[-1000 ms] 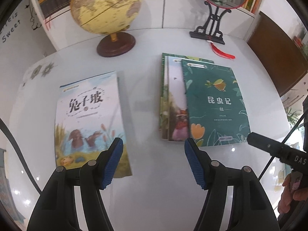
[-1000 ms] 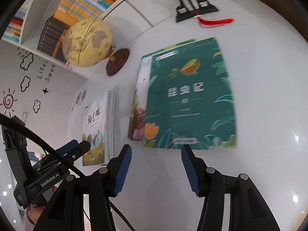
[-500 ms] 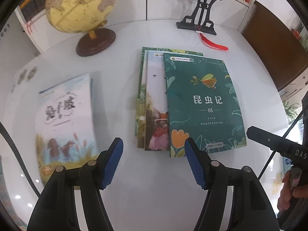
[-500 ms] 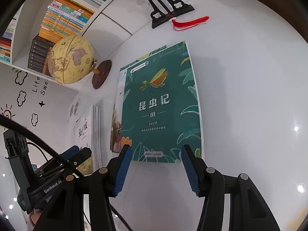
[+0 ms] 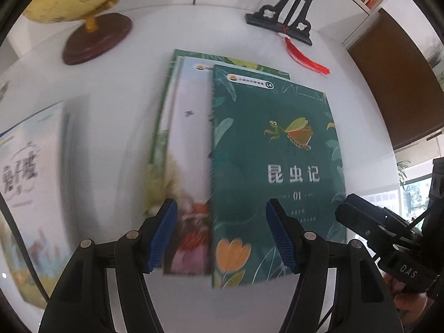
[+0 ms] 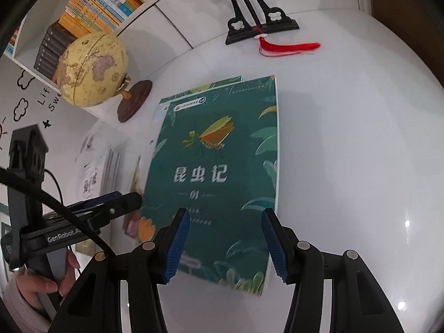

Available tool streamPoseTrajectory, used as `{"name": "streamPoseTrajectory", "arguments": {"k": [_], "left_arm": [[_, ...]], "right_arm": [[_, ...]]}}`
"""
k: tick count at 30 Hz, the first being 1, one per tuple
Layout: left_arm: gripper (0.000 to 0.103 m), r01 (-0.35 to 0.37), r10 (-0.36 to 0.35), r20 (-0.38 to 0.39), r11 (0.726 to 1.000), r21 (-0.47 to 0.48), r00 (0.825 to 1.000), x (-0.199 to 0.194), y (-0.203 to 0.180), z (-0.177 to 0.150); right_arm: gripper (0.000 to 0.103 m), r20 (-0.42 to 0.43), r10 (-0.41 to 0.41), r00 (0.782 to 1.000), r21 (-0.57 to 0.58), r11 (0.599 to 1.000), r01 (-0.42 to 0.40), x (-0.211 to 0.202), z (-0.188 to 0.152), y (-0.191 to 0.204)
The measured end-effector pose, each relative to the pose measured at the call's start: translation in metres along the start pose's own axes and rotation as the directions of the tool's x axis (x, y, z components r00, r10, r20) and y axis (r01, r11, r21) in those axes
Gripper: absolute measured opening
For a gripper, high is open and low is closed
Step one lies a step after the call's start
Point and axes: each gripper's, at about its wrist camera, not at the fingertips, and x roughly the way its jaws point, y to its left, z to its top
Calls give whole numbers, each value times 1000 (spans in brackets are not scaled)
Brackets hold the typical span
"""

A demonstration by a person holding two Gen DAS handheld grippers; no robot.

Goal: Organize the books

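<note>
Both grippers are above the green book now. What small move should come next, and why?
Probably lower the right gripper onto the near edge of the green book and grip it. The book lies on top of a fanned stack, both grippers are open and empty, and the left gripper straddles two covers.

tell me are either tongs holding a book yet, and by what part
Nothing is held. Both the left tongs and right tongs are open above the green book, pads clear of it.
</note>
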Motion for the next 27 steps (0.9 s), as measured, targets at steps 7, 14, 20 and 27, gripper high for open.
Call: {"name": "streamPoseTrajectory", "arguments": {"k": [7,14,20,27], "left_arm": [[84,64,-64,26,998,-5,998,9,-5,5],[88,87,-89,18,991,104,996,14,-31,-8],[90,59,-66,43,987,148,997,15,-38,-15],[86,240,-239,36,971,-13,970,3,-11,-21]], "right_arm": [[52,16,66,998,90,994,-67,11,8,-26],[56,28,130,991,186,973,-133,18,1,-40],[61,41,209,977,241,947,-213,15,-5,-50],[33,50,256,965,275,926,-260,3,-19,-62]]}}
